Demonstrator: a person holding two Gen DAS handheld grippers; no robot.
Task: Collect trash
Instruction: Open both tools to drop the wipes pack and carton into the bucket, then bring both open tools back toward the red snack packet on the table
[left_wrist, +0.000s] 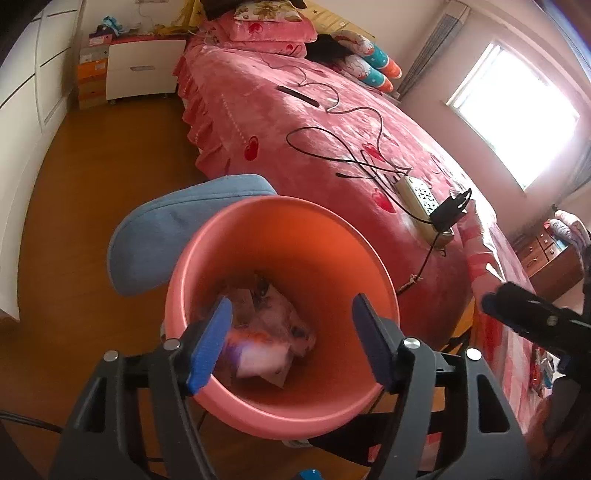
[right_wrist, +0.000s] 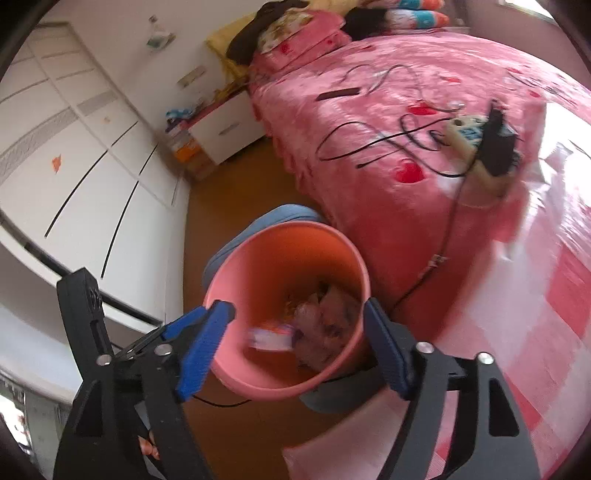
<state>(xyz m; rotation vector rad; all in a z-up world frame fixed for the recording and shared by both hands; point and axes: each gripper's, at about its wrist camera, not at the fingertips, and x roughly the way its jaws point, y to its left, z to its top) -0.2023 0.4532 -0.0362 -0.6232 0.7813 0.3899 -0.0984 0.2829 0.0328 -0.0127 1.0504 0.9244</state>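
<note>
Both the left gripper and right gripper hung spread and empty over the pink bin; crumpled wrappers lay at its bottom, below the fingertips.

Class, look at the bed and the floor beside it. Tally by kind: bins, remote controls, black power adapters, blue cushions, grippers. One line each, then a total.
Pink bin: 1
Remote control: 1
Black power adapter: 1
Blue cushion: 1
Grippers: 2, left gripper and right gripper, both open
Total: 6
</note>
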